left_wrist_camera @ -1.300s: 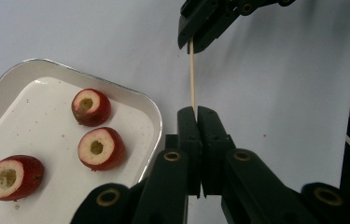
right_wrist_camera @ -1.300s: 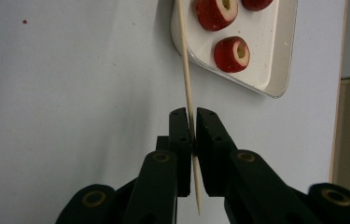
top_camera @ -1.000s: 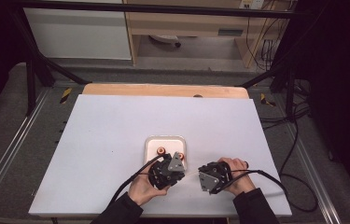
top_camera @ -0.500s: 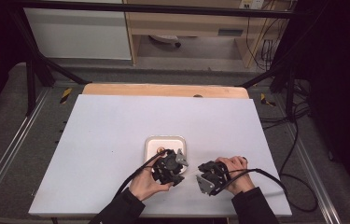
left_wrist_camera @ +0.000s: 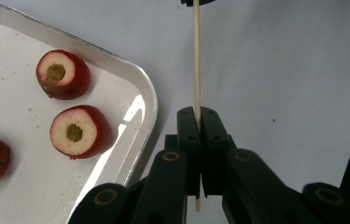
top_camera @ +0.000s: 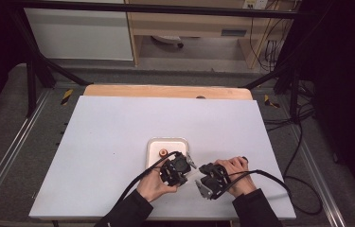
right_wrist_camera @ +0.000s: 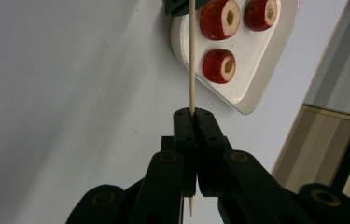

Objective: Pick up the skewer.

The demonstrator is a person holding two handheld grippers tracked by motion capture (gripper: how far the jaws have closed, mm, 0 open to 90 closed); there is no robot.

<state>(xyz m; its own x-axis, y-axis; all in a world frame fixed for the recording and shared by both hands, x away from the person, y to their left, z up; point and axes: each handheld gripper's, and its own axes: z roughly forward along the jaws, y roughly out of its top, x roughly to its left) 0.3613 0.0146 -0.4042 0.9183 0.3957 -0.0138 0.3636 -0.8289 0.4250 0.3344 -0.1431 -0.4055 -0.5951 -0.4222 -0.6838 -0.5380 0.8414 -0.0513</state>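
Both claws clamped on one thin wooden skewer (left_wrist_camera: 196,65) near the front edge of the white surface (top_camera: 118,132): left claw (left_wrist_camera: 196,122) and right claw (right_wrist_camera: 192,115), each pinching an end. Just left of it, white tray (left_wrist_camera: 135,88) with cored red fruit pieces (left_wrist_camera: 79,131) (three visible).
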